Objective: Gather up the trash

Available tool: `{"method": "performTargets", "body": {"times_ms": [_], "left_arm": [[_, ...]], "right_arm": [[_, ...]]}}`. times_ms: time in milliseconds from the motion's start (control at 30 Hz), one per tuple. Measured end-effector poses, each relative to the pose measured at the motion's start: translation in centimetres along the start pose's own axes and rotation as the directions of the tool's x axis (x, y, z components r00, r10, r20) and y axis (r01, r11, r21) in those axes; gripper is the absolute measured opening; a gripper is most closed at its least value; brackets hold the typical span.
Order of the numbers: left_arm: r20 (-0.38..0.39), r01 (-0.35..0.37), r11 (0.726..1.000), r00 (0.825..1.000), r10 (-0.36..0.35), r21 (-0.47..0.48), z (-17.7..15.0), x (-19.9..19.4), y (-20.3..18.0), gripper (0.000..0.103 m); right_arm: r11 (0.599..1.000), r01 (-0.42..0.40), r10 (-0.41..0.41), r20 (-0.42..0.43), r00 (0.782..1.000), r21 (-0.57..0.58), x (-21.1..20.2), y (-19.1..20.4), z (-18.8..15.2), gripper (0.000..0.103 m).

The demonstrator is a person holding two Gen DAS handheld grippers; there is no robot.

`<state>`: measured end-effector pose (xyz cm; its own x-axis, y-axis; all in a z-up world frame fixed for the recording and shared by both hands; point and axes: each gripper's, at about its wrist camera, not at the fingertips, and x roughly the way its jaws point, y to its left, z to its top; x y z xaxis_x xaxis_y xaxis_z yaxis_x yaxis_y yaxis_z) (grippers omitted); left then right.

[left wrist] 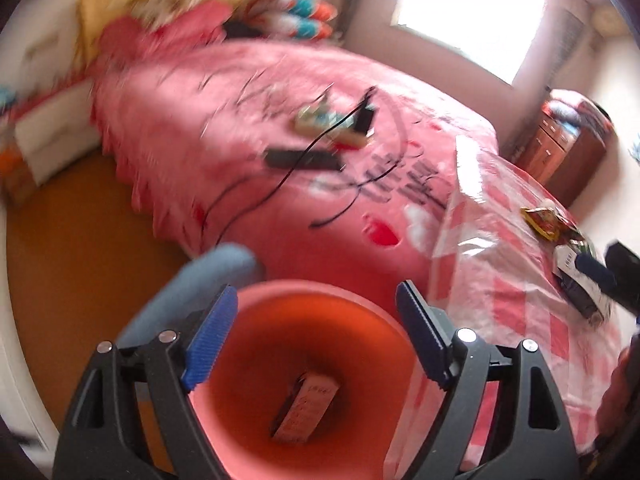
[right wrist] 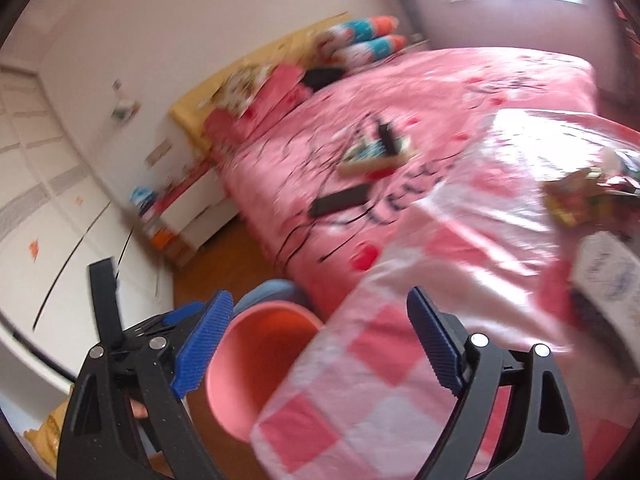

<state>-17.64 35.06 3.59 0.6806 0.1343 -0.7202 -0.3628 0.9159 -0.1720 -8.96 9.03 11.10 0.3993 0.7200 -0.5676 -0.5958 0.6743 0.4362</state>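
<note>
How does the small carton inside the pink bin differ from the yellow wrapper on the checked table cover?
The small carton lies at the bottom of the pink bin, already collected; the yellow wrapper still lies out on the checked table cover. The carton is a pale, boxy, straight-edged thing; the wrapper looks flat, crumpled and brightly coloured. The carton sits alone, while the wrapper lies near other packaging. Both look like trash.

Pink-covered bed (left wrist: 248, 120), orange-brown floor (left wrist: 80, 240), bright window (left wrist: 472, 12), white walls.
</note>
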Motion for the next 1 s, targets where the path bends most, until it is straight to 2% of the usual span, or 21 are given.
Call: {"method": "performTargets", "body": {"times_ms": [100,200,267,333,500,700,867,1000], "left_arm": [[0.057,0.000,0.996,0.998,-0.005,0.087,1.7,-1.2,-2.4,0.082],[0.121,0.018,0.992,0.992,-0.033,0.122,2.8,-2.3,-4.3,0.082],[0.136,0.034,0.988,0.989,-0.055,0.153,3.1,-2.6,-6.0,0.082],[0.113,0.053,0.978,0.991,-0.077,0.203,2.7,-2.6,-8.3,0.082],[0.058,0.135,0.963,0.987,-0.152,0.234,0.9,-3.0,-11.9,0.082],[0.003,0.206,0.954,0.977,-0.212,0.220,-0.4,-3.8,-15.1,0.082],[-0.022,0.230,0.950,0.973,-0.231,0.212,-0.4,-4.3,-17.9,0.082],[-0.053,0.265,0.923,0.964,-0.261,0.278,0.6,-4.1,-22.2,0.082]], "right_arm": [[0.998,0.010,-0.013,0.060,0.998,0.054,-1.7,-1.8,0.7,0.088],[0.996,0.023,-0.034,0.124,0.992,0.086,-3.6,-3.0,0.4,0.088],[0.994,0.043,-0.059,0.159,0.986,0.104,-5.4,-3.7,-0.4,0.091],[0.988,0.084,-0.103,0.155,0.983,0.127,-6.4,-4.3,-0.9,0.092],[0.973,0.159,-0.184,0.151,0.971,0.167,-9.3,-6.2,-3.1,0.092],[0.948,0.221,-0.259,0.151,0.954,0.228,-12.2,-8.7,-4.9,0.092],[0.926,0.243,-0.303,0.185,0.935,0.289,-15.1,-11.4,-5.5,0.092],[0.884,0.268,-0.368,0.215,0.905,0.383,-17.7,-15.0,-5.8,0.092]]}}
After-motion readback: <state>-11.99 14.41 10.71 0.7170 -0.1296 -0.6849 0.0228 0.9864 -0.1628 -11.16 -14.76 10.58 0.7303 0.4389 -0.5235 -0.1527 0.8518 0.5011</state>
